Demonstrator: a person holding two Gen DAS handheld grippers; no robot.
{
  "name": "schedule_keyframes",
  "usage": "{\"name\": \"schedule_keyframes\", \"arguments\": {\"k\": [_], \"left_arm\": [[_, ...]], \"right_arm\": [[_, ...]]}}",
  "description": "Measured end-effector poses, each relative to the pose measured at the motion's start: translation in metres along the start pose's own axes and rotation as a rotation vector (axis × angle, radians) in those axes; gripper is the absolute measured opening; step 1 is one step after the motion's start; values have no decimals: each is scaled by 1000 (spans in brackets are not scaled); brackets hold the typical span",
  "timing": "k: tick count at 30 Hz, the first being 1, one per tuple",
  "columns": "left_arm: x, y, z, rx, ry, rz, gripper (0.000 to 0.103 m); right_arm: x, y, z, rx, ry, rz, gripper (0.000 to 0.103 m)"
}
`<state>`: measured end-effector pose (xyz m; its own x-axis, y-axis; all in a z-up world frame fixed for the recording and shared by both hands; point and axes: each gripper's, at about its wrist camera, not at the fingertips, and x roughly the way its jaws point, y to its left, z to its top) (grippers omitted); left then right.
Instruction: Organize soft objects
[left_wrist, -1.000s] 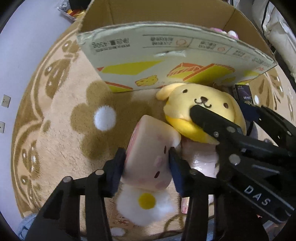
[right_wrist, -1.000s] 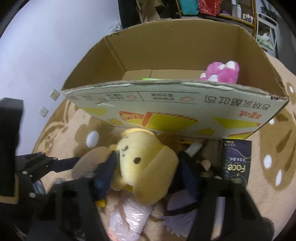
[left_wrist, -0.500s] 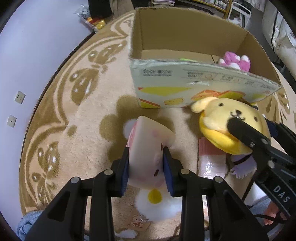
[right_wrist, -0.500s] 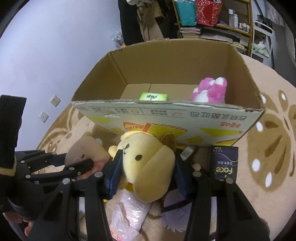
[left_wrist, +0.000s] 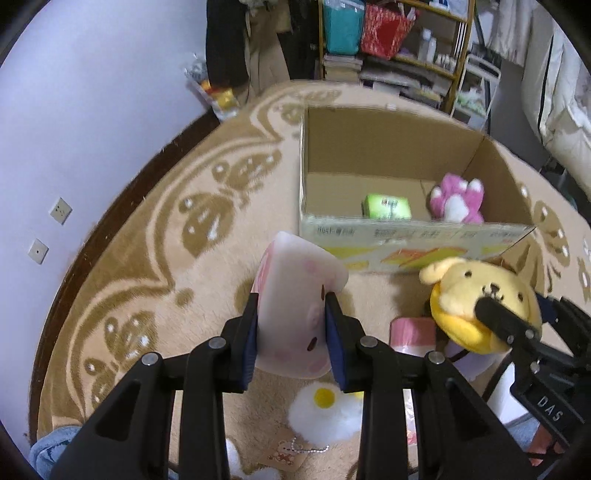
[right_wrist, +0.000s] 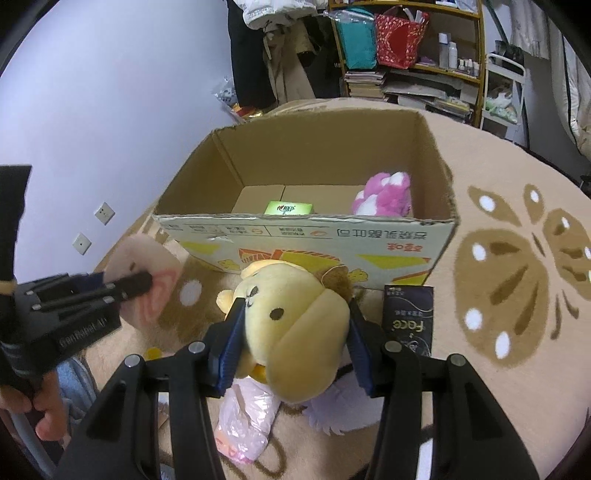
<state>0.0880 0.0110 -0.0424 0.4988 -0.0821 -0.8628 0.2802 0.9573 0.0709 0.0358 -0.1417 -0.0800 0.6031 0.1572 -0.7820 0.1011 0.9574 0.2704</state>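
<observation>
Two hand-held grippers carry soft toys toward an open brown cardboard box (left_wrist: 388, 147) at upper centre of both views. The left gripper (left_wrist: 291, 332) is clamped tight on a pale pink, squishy toast-shaped plush (left_wrist: 295, 299), squeezing its sides inward; the right gripper (right_wrist: 291, 339), jaws partway closed, pinches a yellow dog plush (right_wrist: 295, 332) by the head. Both toys sit low of the box's near wall, apparently clear of the tan patterned rug (left_wrist: 155, 229), likely bound for the fluffy pink plush (right_wrist: 384, 195) already inside.

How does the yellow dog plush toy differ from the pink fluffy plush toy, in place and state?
The yellow dog plush toy is outside the cardboard box, before its front wall, squeezed in the right gripper; the pink fluffy plush toy lies inside, free. Yellow looks smooth; pink looks shaggy. Both are soft.
</observation>
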Motion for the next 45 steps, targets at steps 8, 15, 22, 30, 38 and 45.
{"name": "schedule_keyframes", "arguments": {"k": [8,15,22,30,38,45], "left_arm": [[-35,6,1,-18,-136,12,31],[-59,7,6,-18,-251,10,31],[-54,5,9,-13,-255,21,31],[-59,2,22,-8,-316,30,31],[-68,3,36,-16,-378,26,31],[-77,-4,46,11,-447,47,31]], "right_arm": [[-28,2,-6,6,-67,-11,54],[-60,-6,1,30,-166,-12,54],[-70,-15,9,61,-217,0,54],[-75,-22,14,79,-266,3,54],[-82,-23,18,79,-304,0,54],[-84,-25,25,76,-354,1,54]]}}
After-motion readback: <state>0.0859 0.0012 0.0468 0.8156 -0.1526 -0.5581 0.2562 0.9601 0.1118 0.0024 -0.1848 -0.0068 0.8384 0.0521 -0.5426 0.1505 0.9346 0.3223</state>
